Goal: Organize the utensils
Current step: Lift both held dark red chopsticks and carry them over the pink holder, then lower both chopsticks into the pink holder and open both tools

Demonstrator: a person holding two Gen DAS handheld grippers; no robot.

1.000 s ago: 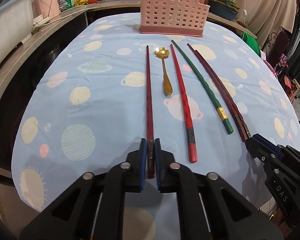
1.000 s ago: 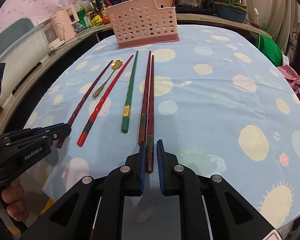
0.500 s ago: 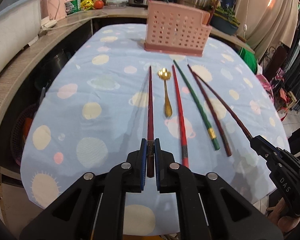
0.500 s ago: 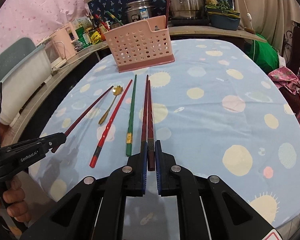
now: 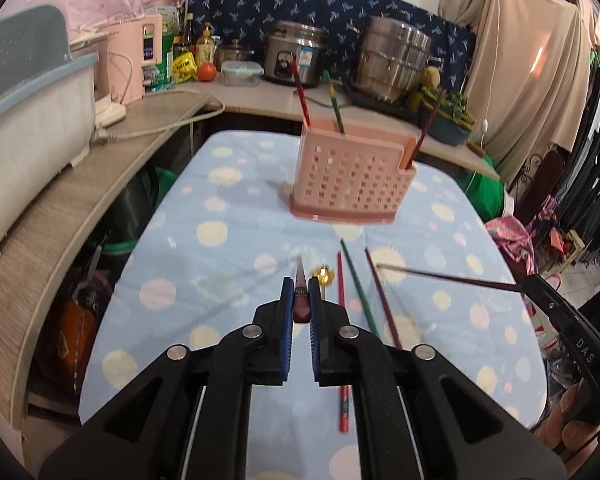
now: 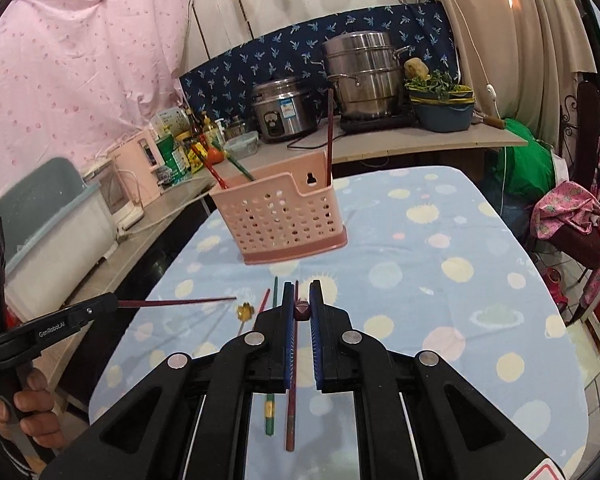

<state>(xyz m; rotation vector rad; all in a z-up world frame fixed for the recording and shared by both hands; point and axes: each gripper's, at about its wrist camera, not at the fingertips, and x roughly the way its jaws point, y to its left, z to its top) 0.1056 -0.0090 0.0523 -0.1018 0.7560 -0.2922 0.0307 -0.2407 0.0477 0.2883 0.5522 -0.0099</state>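
My left gripper (image 5: pixel 301 285) is shut on the butt end of a dark red chopstick (image 5: pixel 301 278), held above the blue spotted tablecloth (image 5: pixel 228 272) and pointing forward. My right gripper (image 6: pixel 302 289) is shut on another dark red chopstick (image 6: pixel 302 311), also lifted. Each gripper shows in the other's view: the right gripper (image 5: pixel 527 287) with its chopstick (image 5: pixel 440 277), the left gripper (image 6: pixel 114 302) with its chopstick (image 6: pixel 180 302). A gold spoon (image 5: pixel 325 274), a red chopstick (image 5: pixel 342 344), a green chopstick (image 5: pixel 358 288) and a dark red chopstick (image 5: pixel 382 300) lie on the cloth. Farther back stands the pink perforated basket (image 5: pixel 352 178) with three chopsticks upright in it.
A curved wooden counter (image 5: pixel 80 184) wraps the table's left and far sides, carrying a rice cooker (image 5: pixel 296 58), steel pots (image 5: pixel 396 60), a pink appliance (image 5: pixel 134 64) and a grey dish rack (image 5: pixel 24 128). A chair with pink cloth (image 6: pixel 572 216) stands at the right.
Both grippers have risen from the table, each lifting its dark red chopstick off the cloth. Both views have tilted up toward the basket and counter.
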